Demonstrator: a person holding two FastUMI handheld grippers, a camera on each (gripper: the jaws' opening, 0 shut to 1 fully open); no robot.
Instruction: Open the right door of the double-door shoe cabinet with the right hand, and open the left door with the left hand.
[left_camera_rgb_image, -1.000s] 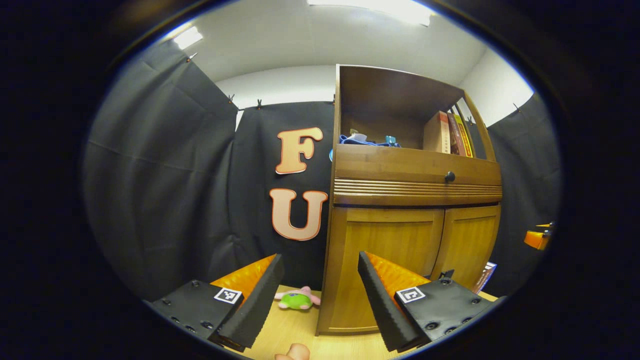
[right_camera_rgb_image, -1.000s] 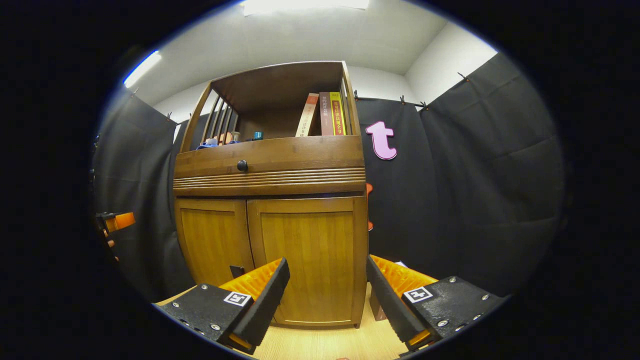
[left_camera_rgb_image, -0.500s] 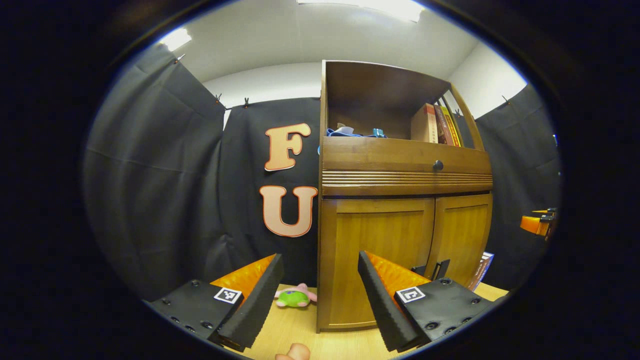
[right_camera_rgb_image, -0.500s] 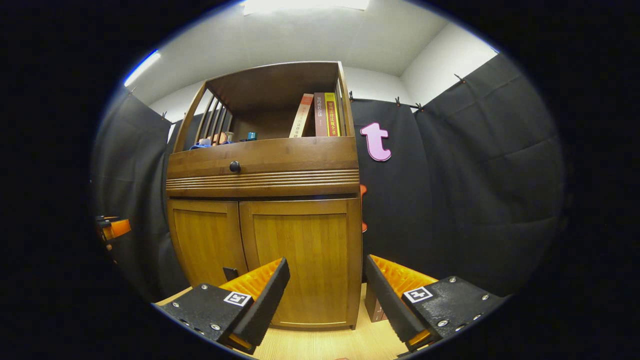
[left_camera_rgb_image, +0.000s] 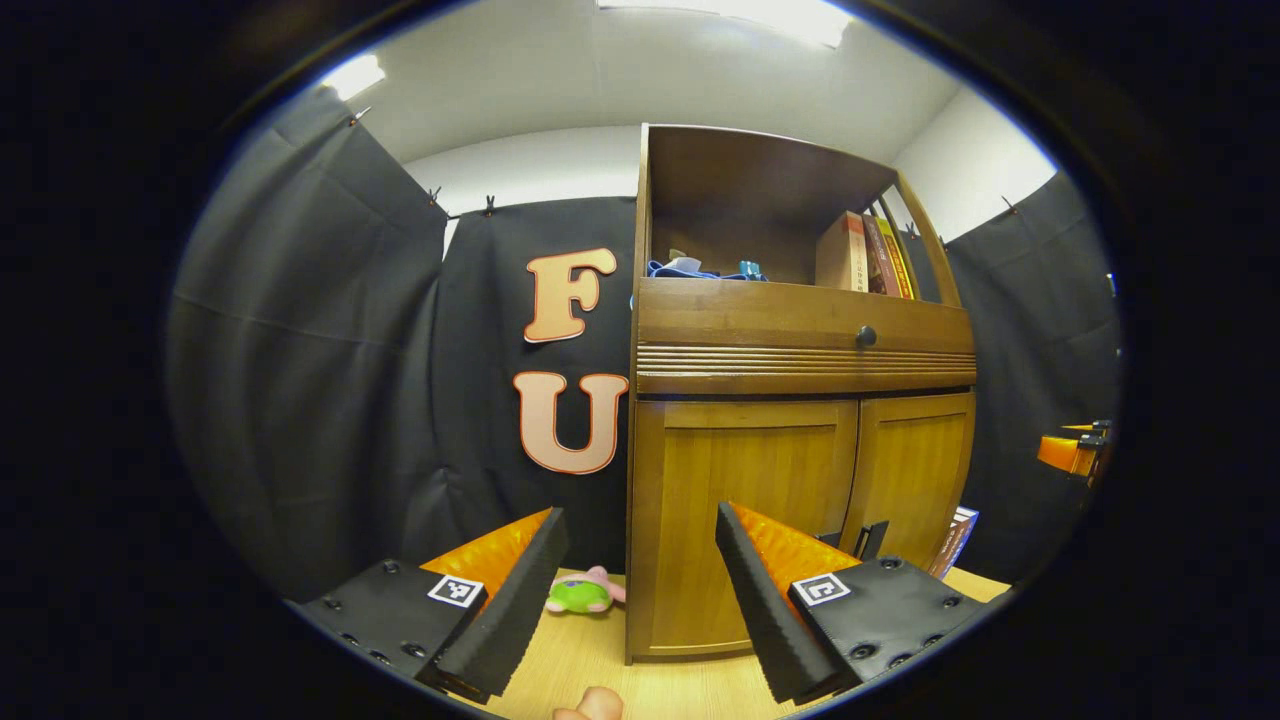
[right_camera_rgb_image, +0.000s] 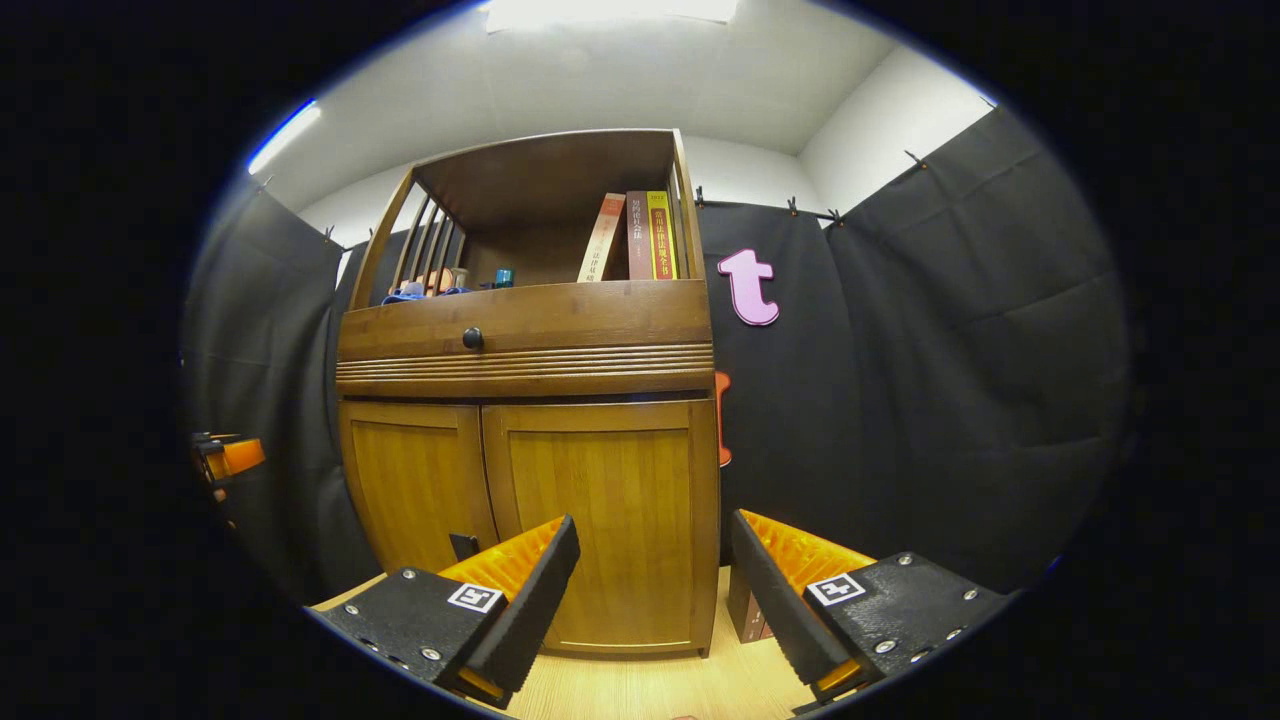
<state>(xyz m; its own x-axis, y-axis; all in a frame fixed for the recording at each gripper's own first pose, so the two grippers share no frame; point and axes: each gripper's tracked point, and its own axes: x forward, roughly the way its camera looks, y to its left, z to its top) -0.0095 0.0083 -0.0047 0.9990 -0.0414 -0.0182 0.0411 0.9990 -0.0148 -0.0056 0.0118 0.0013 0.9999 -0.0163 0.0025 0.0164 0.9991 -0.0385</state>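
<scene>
The wooden shoe cabinet stands ahead with both lower doors shut. In the left gripper view its left door (left_camera_rgb_image: 745, 500) is just beyond my open left gripper (left_camera_rgb_image: 640, 530), and the right door (left_camera_rgb_image: 915, 470) lies further right. A dark handle (left_camera_rgb_image: 870, 538) shows low at the seam between the doors. In the right gripper view the right door (right_camera_rgb_image: 600, 510) faces my open right gripper (right_camera_rgb_image: 655, 530), with the left door (right_camera_rgb_image: 415, 490) beside it. Neither gripper touches the cabinet or holds anything. The other gripper shows far off at the edge of each view, the right gripper (left_camera_rgb_image: 1070, 452) and the left gripper (right_camera_rgb_image: 232, 455).
Above the doors are a drawer with a dark knob (left_camera_rgb_image: 866, 336) and an open shelf with books (right_camera_rgb_image: 640, 235). A green and pink plush toy (left_camera_rgb_image: 585, 592) lies on the wooden floor (left_camera_rgb_image: 590, 660) left of the cabinet. A small box (right_camera_rgb_image: 745, 610) leans at its right side.
The cabinet has drifted a little left in the left gripper view and sits slightly lower in the right gripper view. Both doors stay shut and both grippers stay open.
</scene>
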